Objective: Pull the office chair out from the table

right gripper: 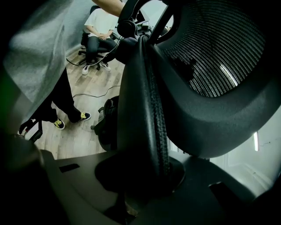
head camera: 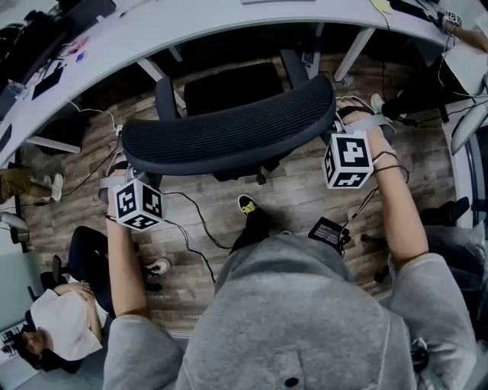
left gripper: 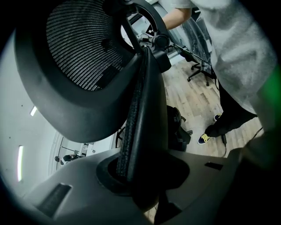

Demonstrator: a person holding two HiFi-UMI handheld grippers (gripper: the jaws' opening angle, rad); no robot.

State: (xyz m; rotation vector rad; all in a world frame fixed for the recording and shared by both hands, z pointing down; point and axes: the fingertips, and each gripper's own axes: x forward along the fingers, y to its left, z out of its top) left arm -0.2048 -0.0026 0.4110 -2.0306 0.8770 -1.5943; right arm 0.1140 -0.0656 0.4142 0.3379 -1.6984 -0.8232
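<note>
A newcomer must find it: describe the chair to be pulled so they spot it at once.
Find the curved white table. The chair stands just before it, empty, its black mesh backrest clamped by the left gripper and right gripper; the person nearby sits on another.

A long white desk (head camera: 152, 32) stood on the wood-plank floor (head camera: 76, 217), black cables (head camera: 200, 221) trailed across that floor, and a seated person (head camera: 65, 314) occupied its edge.
</note>
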